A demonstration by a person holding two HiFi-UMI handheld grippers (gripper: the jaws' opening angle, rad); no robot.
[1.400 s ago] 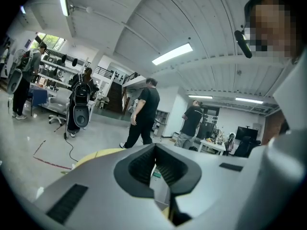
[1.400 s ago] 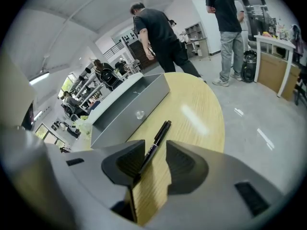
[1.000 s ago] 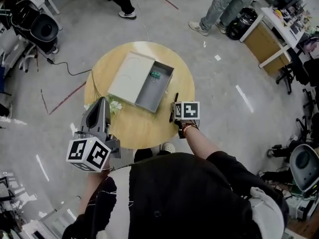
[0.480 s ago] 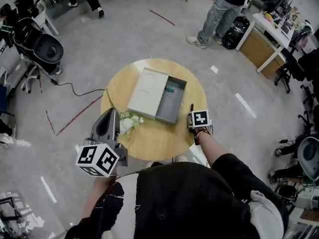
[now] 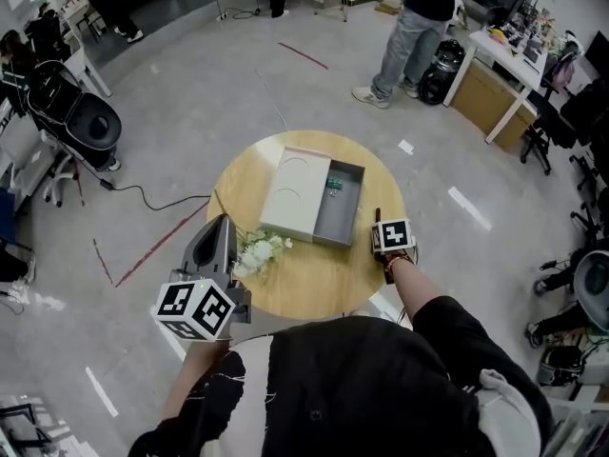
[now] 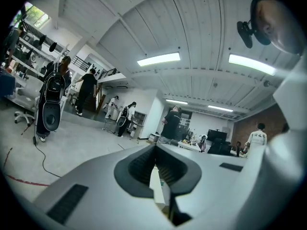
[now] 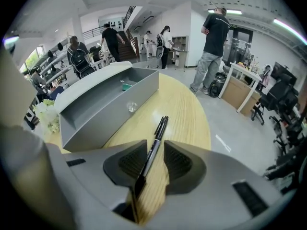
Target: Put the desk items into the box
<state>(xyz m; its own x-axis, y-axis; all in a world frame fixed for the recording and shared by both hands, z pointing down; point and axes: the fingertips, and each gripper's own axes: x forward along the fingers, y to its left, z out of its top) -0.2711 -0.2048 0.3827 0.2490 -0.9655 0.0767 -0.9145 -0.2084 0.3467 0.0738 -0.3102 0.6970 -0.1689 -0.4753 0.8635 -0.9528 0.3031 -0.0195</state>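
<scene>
A black pen point(image 7: 158, 133) lies on the round wooden table point(image 7: 187, 104), its near end between the jaws of my right gripper point(image 7: 156, 150). Those jaws have just been closing, and a small gap still shows beside the pen. In the head view the pen point(image 5: 378, 219) and right gripper point(image 5: 380, 236) sit at the table's right edge, beside the open grey box point(image 5: 335, 231). The box's white lid point(image 5: 297, 196) lies to its left, and a green item point(image 5: 335, 185) rests inside. My left gripper point(image 5: 221, 221) hovers shut and holding nothing at the table's left edge, close to white flowers point(image 5: 257, 252).
In the right gripper view a small clear object point(image 7: 132, 107) lies on the floor of the box point(image 7: 103, 104). A person point(image 5: 419, 17) stands beyond the table near a black bin point(image 5: 440, 69). A cable point(image 5: 152, 198) runs across the floor to the left. Desks and chairs line the right side.
My left gripper has moved closer along the table's left edge, next to the flowers. My right gripper has stayed at the pen while tilting a little.
</scene>
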